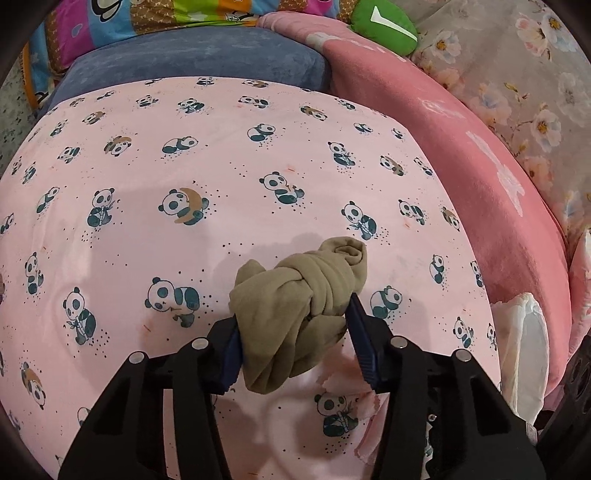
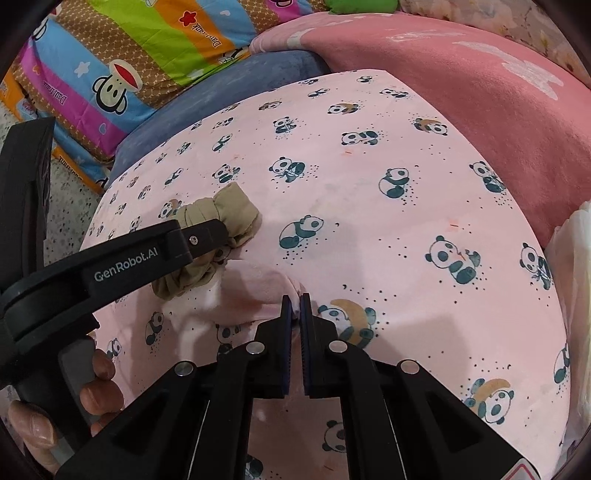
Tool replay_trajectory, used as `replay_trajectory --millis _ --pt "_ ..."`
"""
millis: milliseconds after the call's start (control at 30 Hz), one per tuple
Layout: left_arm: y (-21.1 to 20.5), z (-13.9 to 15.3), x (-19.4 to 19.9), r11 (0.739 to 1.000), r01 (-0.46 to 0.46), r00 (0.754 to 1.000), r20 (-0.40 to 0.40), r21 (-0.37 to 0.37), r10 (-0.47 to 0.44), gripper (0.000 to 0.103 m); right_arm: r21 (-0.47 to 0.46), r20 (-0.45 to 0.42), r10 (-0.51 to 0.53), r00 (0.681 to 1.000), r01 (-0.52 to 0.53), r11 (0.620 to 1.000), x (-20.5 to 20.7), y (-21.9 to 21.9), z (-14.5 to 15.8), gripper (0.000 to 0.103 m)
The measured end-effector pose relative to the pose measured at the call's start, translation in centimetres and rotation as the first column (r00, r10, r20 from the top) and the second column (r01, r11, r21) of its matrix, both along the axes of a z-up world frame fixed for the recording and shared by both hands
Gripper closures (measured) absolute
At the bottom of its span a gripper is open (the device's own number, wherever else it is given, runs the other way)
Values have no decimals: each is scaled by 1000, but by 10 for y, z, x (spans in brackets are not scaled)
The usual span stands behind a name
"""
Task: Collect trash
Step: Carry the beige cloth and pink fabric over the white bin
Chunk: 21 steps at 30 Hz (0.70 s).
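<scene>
A knotted khaki stocking bundle (image 1: 301,310) sits between the fingers of my left gripper (image 1: 293,314), which is shut on it just above the pink panda-print sheet (image 1: 221,166). The bundle also shows in the right wrist view (image 2: 221,216), partly hidden behind the left gripper's finger (image 2: 199,236). My right gripper (image 2: 294,301) is shut on a raised fold of the pink panda sheet (image 2: 266,291), pinching the fabric at its tips.
A white plastic bag (image 1: 524,350) lies at the right edge of the sheet, also in the right wrist view (image 2: 572,295). A pink blanket (image 1: 461,147), a blue cushion (image 1: 192,55), a colourful striped pillow (image 2: 129,66) and a green item (image 1: 384,26) ring the sheet.
</scene>
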<state>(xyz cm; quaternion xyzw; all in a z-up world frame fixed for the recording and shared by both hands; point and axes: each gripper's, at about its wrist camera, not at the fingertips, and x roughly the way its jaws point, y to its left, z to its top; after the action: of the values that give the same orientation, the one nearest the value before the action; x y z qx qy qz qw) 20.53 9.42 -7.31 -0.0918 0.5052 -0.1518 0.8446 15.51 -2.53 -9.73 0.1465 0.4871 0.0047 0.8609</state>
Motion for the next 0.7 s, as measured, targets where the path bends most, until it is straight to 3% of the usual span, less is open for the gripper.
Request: replay_trajectory --millis 700 --pt "-57 62 -67 997 64 990 125 48 -70 55 18 153 -131 979 130 991 -71 -76 68 98"
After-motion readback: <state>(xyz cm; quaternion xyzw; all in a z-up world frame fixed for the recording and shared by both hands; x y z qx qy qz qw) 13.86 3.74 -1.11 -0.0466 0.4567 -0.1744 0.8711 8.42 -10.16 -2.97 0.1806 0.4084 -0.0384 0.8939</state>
